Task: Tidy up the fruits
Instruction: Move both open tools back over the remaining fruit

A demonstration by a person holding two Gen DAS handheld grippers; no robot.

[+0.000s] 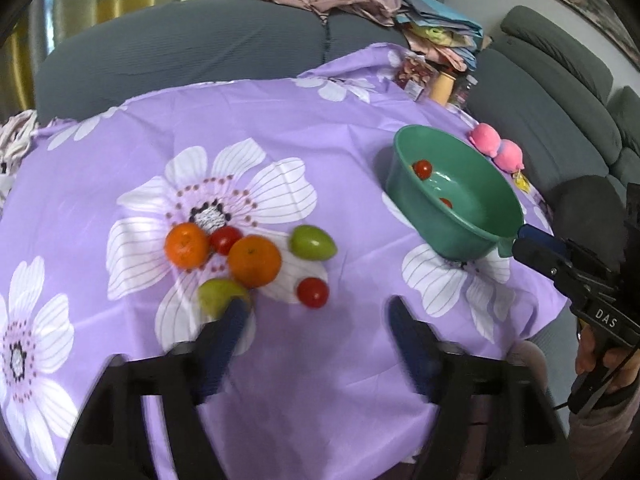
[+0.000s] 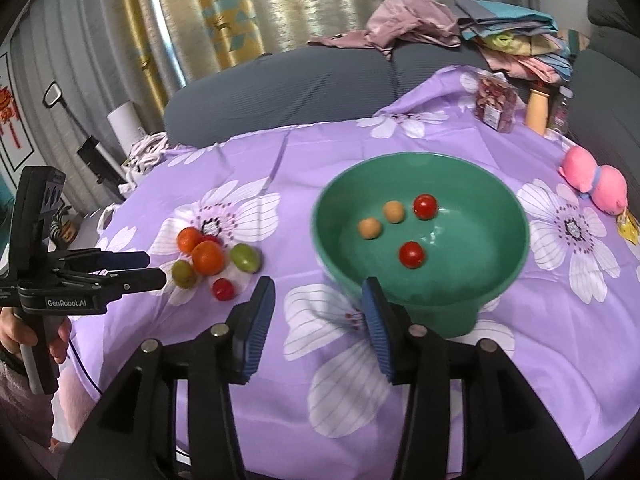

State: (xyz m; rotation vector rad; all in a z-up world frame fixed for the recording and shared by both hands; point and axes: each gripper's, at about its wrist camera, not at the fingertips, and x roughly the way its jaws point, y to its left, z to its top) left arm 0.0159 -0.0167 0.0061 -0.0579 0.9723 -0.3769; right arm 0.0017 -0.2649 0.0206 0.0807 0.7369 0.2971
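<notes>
Fruit pile and green bowl on the purple surface

Both hand-held grippers, left (image 1: 316,312) and right (image 2: 320,292), gape empty. The bowl (image 2: 500,276) holds 2 tomatoes and 2 tan fruits; the pile (image 2: 208,258) lies at its 9 o'clock.

On my right tongs (image 1: 520,242), as seen from the left-hand camera, white capitals "DAS" stand on the black body just behind the arms, near my hand; the word may be cut off at the frame edge. On my left tongs (image 2: 154,266), seen from the right-hand camera, white print "GenRobot.AI" stands on the black block behind the arms, above my grip. Far ahead of the right tongs, beyond the bowl, a clear packet (image 2: 495,105) carries a small label; its print is too small to read. Nothing else legible: red wall hanging (image 2: 6,114) far left of the left tongs, characters not resolvable.
</notes>
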